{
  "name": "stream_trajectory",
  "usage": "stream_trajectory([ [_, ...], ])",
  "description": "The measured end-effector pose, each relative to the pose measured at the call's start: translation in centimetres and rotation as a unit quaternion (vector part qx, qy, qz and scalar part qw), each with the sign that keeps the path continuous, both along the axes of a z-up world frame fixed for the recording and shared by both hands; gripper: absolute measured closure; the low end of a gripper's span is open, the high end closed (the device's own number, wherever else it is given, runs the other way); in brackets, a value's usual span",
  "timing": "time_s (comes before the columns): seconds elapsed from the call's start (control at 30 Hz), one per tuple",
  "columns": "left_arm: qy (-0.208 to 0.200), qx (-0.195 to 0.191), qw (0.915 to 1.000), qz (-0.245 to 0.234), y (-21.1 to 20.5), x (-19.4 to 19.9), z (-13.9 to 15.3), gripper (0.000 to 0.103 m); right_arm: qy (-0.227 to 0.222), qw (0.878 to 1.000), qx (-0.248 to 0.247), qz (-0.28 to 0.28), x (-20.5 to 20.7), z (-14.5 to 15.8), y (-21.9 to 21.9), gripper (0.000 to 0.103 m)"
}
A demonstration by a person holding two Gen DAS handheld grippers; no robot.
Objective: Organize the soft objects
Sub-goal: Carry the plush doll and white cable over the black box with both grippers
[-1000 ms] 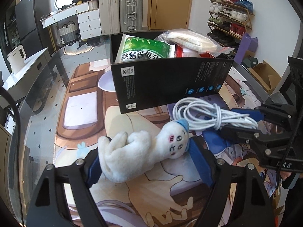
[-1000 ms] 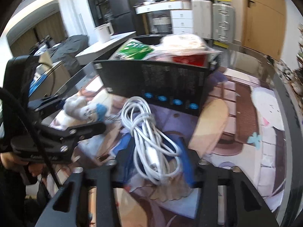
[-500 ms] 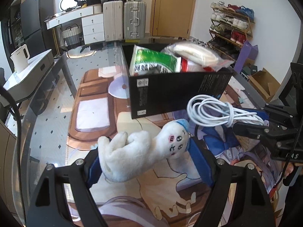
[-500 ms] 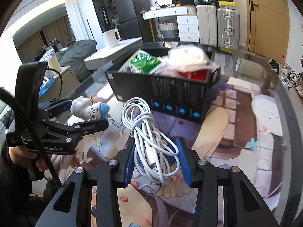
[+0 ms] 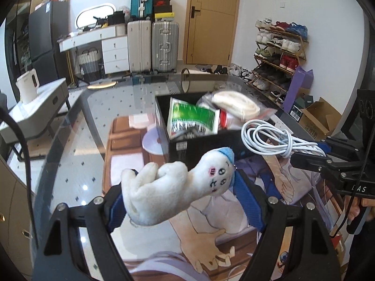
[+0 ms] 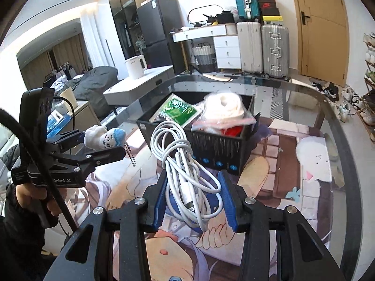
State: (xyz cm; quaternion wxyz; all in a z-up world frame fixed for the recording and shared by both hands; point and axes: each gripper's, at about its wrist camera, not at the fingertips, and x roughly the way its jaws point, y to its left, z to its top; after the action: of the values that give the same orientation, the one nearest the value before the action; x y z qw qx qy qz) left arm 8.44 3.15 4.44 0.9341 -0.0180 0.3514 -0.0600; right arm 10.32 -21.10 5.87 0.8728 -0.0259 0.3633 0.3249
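Note:
My left gripper (image 5: 180, 196) is shut on a white plush toy (image 5: 173, 187) with a blue cap and holds it in the air above the table. It also shows in the right wrist view (image 6: 103, 138) at the left. My right gripper (image 6: 194, 199) is shut on a coiled white cable (image 6: 185, 164), also lifted; the cable shows in the left wrist view (image 5: 274, 138) at the right. A black box (image 6: 222, 145) stands ahead of both grippers. It holds a green packet (image 5: 192, 119) and a bagged white roll (image 6: 225, 107).
The glass table (image 5: 77, 145) carries a printed anime mat (image 6: 293, 159). A round white disc (image 5: 152, 142) lies left of the box. Suitcases, drawers, a shoe rack and a door stand beyond the table's far edge.
Both grippers have risen with their loads and pulled back. The box now looks lower and farther away, and its contents show from above.

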Motion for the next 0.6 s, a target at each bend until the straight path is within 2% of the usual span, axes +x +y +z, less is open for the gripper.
stream_trajectory([
  [0.37,-0.028,0.003,0.9993,-0.023,0.3,2.6,2.6,0.021,-0.004,0.998,0.005,-0.062,0.9,2.9,-0.1,0.061],
  [0.6,-0.03,0.005,0.9989,-0.036,0.1,5.0,2.9,0.021,-0.012,0.996,-0.027,-0.079,2.6,3.8,1.4,0.061],
])
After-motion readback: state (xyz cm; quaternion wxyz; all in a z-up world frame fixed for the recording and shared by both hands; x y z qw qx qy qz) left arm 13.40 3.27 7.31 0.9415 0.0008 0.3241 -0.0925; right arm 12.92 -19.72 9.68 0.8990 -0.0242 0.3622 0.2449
